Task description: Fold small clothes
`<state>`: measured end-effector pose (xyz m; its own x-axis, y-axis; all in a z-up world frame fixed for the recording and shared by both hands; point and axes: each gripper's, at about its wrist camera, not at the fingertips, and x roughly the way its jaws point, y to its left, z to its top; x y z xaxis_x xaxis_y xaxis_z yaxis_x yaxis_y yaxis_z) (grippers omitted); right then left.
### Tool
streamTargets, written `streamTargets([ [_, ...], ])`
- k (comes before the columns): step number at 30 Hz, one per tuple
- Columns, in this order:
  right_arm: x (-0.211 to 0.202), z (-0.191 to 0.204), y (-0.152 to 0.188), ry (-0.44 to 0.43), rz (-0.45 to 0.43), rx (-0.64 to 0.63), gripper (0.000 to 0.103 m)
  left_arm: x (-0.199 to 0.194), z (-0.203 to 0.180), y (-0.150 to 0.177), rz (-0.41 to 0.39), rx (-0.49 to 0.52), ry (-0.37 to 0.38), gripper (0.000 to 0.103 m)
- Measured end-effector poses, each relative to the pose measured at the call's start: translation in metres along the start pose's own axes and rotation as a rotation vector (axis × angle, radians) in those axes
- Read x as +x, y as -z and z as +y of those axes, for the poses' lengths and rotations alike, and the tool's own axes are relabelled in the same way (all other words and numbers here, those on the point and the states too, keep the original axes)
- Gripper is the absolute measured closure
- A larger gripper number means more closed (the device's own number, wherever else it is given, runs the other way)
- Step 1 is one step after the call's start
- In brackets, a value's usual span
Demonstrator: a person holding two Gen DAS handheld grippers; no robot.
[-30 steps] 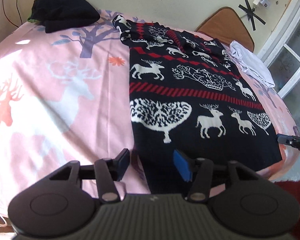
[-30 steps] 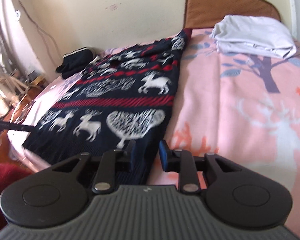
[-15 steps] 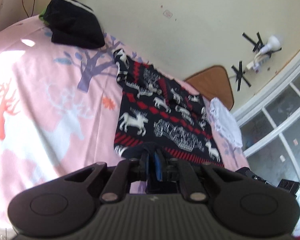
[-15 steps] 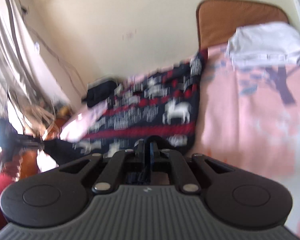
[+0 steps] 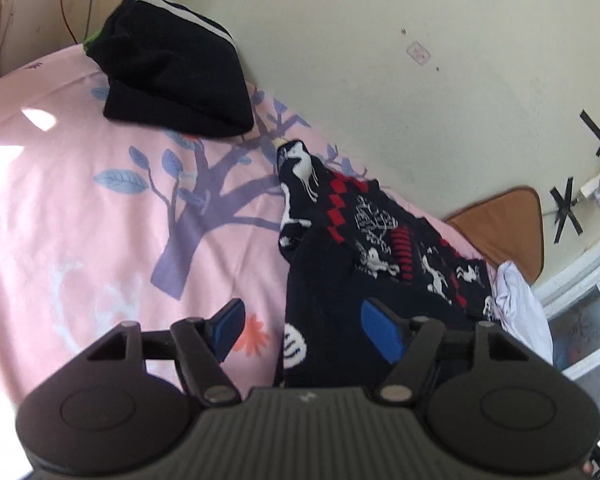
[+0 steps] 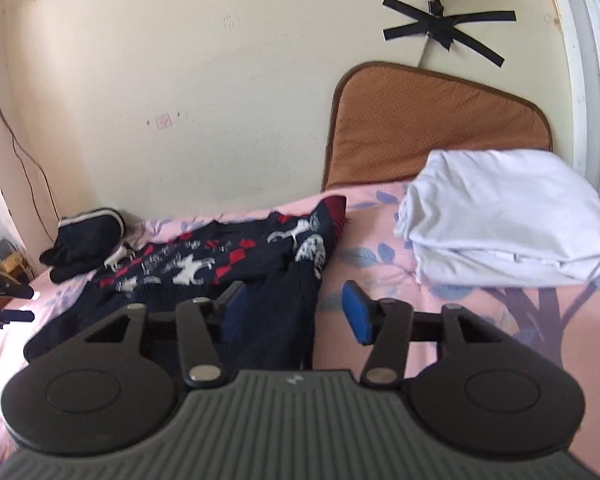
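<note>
I take the dark reindeer-patterned sweater [image 5: 364,240] as my landmark; it lies on the pink bedsheet [image 5: 80,200], its near part doubled back over the rest so the plain inside shows. Left of it, against the wall, sits a folded black garment [image 5: 172,76]. My left gripper [image 5: 304,330] hovers over the sweater's near left edge, its jaws spread and just having opened; dark knit lies between the blue pads [image 5: 380,332] but they do not press it. My right gripper [image 6: 296,310] hangs over the sweater's near right edge, jaws likewise parted and freshly opened, gripping nothing. Right of the sweater rests a folded white garment [image 6: 504,216], with a brown cushion [image 6: 432,128] behind it.
</note>
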<state>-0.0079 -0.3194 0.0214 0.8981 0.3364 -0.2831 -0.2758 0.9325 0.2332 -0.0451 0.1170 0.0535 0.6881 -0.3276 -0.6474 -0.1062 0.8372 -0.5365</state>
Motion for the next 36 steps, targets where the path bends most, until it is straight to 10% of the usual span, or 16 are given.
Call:
streamTargets([
  [2, 0.007, 0.000, 0.008, 0.007, 0.052, 0.013, 0.046, 0.006, -0.008, 0.008, 0.036, 0.066, -0.012, 0.046],
  [3, 0.008, 0.000, 0.012, -0.009, 0.076, 0.017, 0.049, 0.009, -0.015, 0.014, 0.049, 0.127, -0.027, 0.066],
  [5, 0.007, 0.004, 0.019, -0.029, 0.106, 0.015, 0.094, 0.013, -0.031, 0.029, 0.063, 0.255, -0.089, 0.094],
  [14, -0.005, -0.008, 0.030, 0.049, 0.117, 0.003, 0.089, -0.004, -0.005, 0.031, 0.058, 0.245, -0.142, 0.078],
  [16, -0.013, -0.006, 0.020, 0.063, 0.048, -0.009, 0.073, -0.012, -0.011, 0.031, 0.008, 0.256, -0.170, 0.067],
  [22, -0.001, 0.013, -0.012, 0.019, -0.021, -0.057, 0.072, -0.032, -0.050, 0.006, -0.231, 0.277, -0.120, 0.064],
  [27, 0.043, 0.045, -0.020, -0.064, 0.002, -0.066, 0.070, 0.018, -0.095, -0.009, -0.218, 0.359, 0.013, 0.059],
  [34, 0.085, 0.046, 0.002, -0.019, 0.064, 0.013, 0.060, 0.109, -0.082, 0.011, -0.072, 0.340, -0.057, 0.060],
  [36, 0.080, 0.042, 0.003, -0.017, 0.035, 0.035, 0.041, 0.104, -0.077, 0.015, -0.102, 0.358, -0.036, 0.058],
])
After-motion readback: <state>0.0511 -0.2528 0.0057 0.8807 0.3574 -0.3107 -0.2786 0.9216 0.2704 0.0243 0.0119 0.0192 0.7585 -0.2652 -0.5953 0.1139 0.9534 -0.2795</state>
